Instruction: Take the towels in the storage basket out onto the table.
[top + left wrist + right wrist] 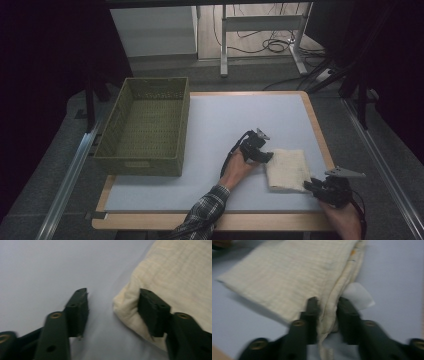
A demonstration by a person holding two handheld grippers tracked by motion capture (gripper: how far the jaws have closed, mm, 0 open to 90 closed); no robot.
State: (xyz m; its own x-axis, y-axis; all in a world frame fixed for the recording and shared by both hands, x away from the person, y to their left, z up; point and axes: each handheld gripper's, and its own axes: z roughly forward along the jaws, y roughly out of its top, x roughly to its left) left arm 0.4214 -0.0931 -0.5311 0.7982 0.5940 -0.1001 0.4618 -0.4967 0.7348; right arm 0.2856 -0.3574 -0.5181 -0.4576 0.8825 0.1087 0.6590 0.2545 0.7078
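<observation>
I have the right gripper (325,308) clamped on the near edge of the folded cream cloth (287,169), fabric bunched between its jaws. My left gripper (112,308) stands released, one jaw on the cloth's corner, the other over bare counter (215,125). Next, I judge, close left, then lift together; open room lies toward the basket (145,125).

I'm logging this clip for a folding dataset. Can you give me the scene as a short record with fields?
work surface: pale table with wooden edge
cloth: folded cream cloth lying flat, near right of the table
basket: green woven basket at far left, nothing seen inside
left tool: left tool open, one jaw on the cloth's corner, the other over bare table
right tool: right tool pinching the cloth's layered edge
</observation>
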